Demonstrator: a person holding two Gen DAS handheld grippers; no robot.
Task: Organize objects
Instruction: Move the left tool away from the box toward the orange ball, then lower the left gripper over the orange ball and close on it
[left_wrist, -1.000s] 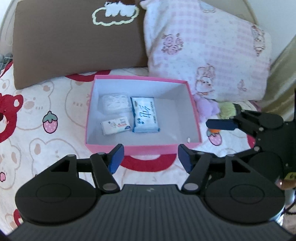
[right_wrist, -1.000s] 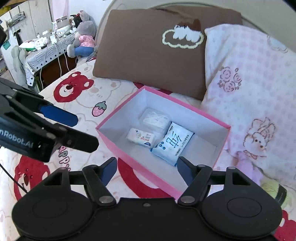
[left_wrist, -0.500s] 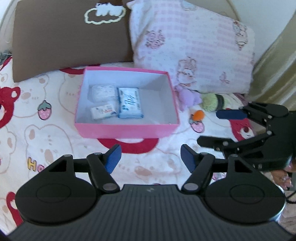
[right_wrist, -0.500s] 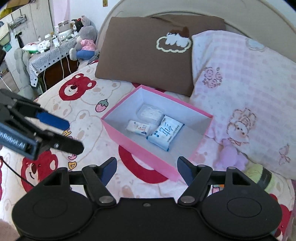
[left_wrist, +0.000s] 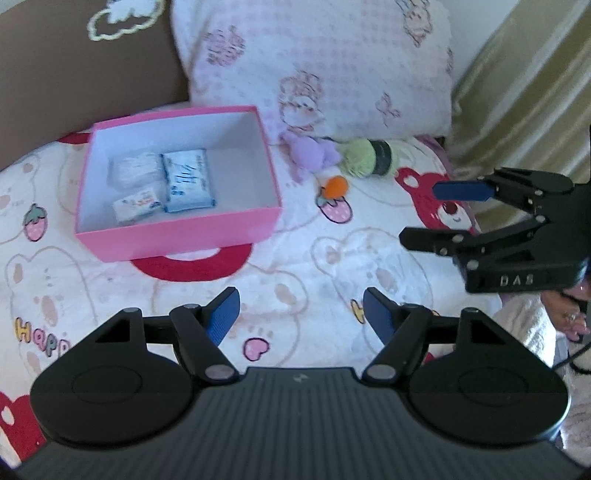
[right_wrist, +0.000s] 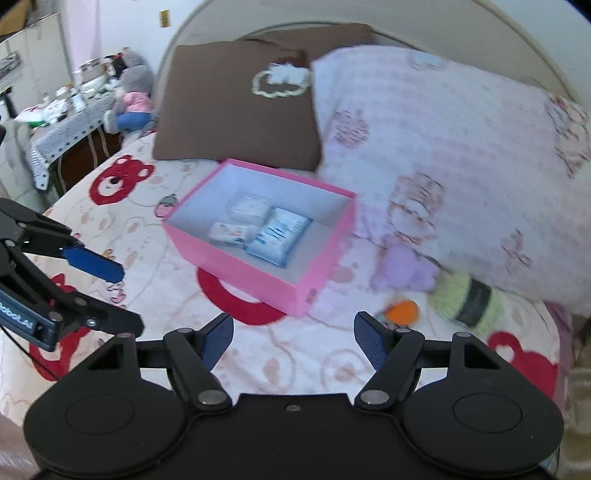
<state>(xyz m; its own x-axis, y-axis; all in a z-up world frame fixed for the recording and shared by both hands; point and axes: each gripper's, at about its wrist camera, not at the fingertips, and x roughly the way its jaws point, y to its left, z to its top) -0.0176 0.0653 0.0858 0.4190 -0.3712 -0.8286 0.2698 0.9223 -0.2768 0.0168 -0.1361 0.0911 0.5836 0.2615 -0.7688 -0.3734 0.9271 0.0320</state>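
Left claw (left_wrist: 300, 312) opening, empty, over bear-print bedsheet (left_wrist: 295, 258).

A brown pillow (right_wrist: 236, 107) and a pink pillow (right_wrist: 443, 162) lean side by side at the head of the bed (left_wrist: 303, 258) — its sheet printed with bears and strawberries. Beyond the bed's left edge, a cluttered table (right_wrist: 62, 122) carries a grey plush toy (right_wrist: 133, 96).

My right wrist view is motion-blurred: print on the three packets (right_wrist: 258, 227) in the pink box (right_wrist: 236, 260) unreadable. The brown pillow (left_wrist: 85, 70) is cut off by the left wrist frame's top and left edges.
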